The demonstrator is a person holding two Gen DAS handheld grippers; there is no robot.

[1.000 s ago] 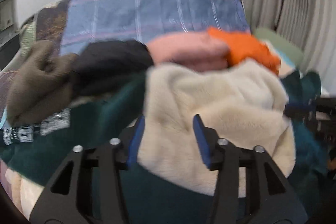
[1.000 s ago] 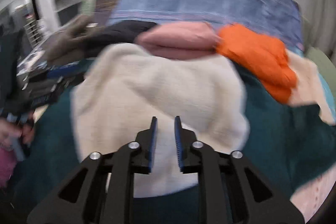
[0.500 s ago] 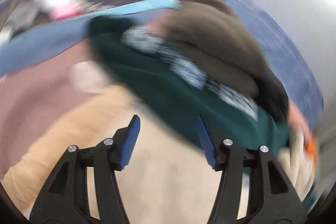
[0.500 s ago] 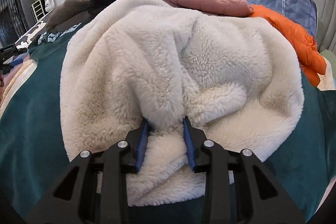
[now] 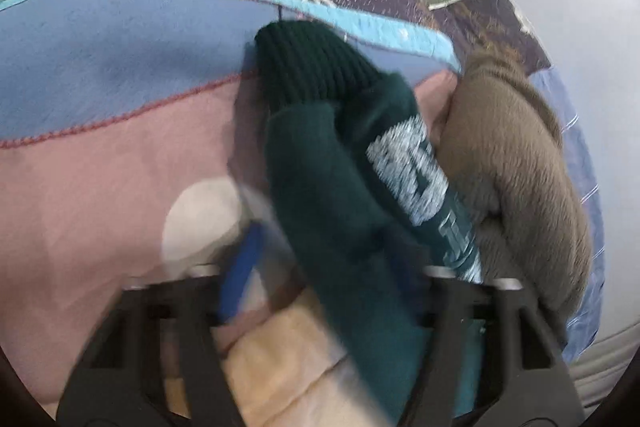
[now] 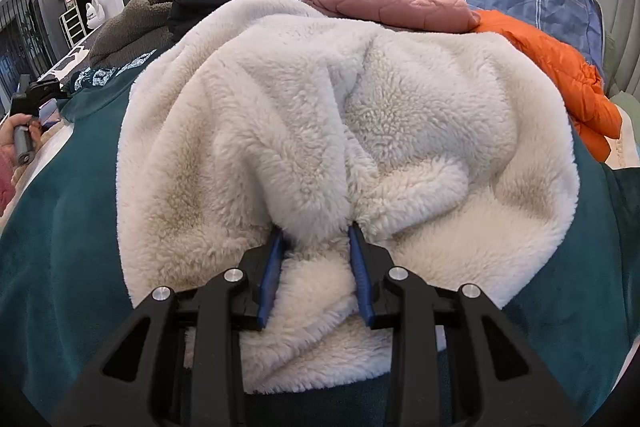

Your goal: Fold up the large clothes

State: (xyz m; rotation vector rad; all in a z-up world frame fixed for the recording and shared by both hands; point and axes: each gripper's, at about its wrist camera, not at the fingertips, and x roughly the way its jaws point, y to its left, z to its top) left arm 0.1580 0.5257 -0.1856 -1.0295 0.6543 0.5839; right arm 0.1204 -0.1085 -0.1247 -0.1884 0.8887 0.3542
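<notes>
Left wrist view is smearing badly: the left tool (image 5: pixel 320 291) is dissolving into motion blur, its blue pad streaking, and the green sleeve (image 5: pixel 340 187) is softening toward the bottom. Right wrist view is staying crisp, soft even daylight spreading over the cream fleece (image 6: pixel 340 131), gentle shadows sitting in its folds. Both pictures are bowing at the edges, dark fisheye corners closing in, no glare showing.
</notes>
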